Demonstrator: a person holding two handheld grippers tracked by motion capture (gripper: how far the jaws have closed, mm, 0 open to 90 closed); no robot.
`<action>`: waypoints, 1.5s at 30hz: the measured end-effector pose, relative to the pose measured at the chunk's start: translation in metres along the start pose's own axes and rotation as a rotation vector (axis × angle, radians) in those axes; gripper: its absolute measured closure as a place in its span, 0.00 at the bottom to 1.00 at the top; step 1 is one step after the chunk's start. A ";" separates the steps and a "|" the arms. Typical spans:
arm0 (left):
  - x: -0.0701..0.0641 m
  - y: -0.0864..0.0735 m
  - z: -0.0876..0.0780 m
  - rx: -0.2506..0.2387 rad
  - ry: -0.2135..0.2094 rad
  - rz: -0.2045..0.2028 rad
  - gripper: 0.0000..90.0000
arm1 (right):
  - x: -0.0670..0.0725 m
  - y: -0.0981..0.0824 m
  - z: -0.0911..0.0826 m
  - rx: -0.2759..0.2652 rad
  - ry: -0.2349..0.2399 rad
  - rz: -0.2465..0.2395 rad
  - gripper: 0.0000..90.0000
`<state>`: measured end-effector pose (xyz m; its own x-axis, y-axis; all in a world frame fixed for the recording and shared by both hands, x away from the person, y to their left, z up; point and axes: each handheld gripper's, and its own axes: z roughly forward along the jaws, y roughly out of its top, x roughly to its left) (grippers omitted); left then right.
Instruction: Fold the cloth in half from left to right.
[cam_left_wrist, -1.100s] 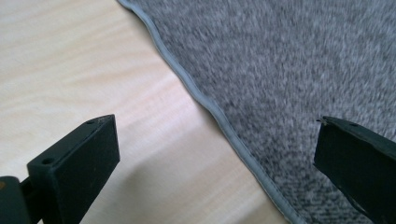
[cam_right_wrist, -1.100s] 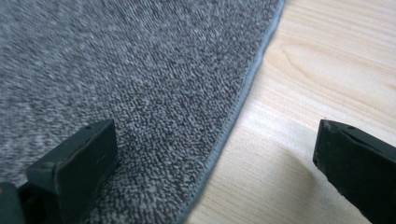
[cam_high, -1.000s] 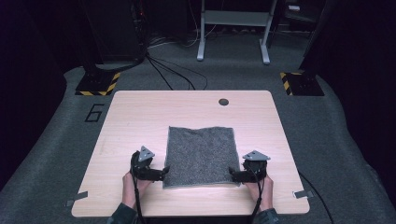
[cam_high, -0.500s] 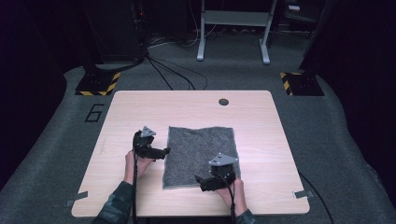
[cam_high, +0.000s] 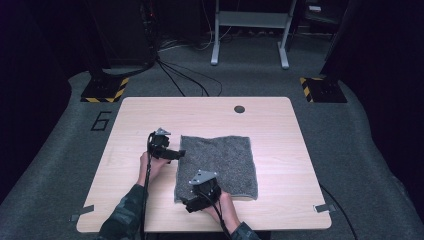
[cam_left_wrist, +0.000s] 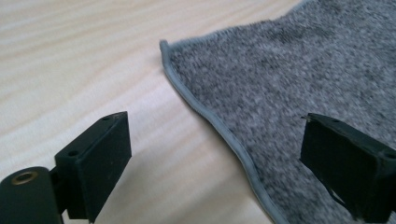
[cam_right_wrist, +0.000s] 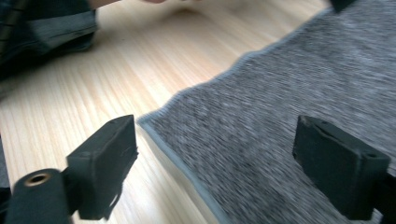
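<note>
A grey towel (cam_high: 218, 165) lies flat on the counter (cam_high: 280, 130), towards its near half. The left hand-held gripper (cam_high: 175, 154) straddles the towel's left hem, its jaws wide but just closing a little, pinching nothing. The right hand-held gripper (cam_high: 191, 204), likewise wide and just narrowing, straddles the near-left corner, blurred in its own view; bare counter surrounds the towel.

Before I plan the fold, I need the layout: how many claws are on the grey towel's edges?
2: the left claw at the square grey terry towel's left edge, the right claw at its near-left corner.
</note>
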<state>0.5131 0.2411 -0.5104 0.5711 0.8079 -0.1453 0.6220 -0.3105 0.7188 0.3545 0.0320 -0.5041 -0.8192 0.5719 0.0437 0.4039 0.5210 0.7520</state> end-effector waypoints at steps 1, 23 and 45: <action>0.001 0.002 0.002 0.003 -0.001 -0.005 0.11 | 0.002 0.002 0.004 0.008 0.010 -0.002 0.16; 0.020 0.033 0.036 0.025 0.098 0.010 0.41 | 0.034 0.007 0.036 0.059 0.038 -0.101 0.66; 0.001 0.034 0.044 0.008 0.139 0.067 0.97 | 0.032 -0.006 0.033 -0.028 -0.022 -0.050 0.95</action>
<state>0.5582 0.2091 -0.5165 0.5323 0.8466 -0.0015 0.5898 -0.3695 0.7181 0.3393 0.0677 -0.5286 -0.8287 0.5597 -0.0089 0.3505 0.5313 0.7713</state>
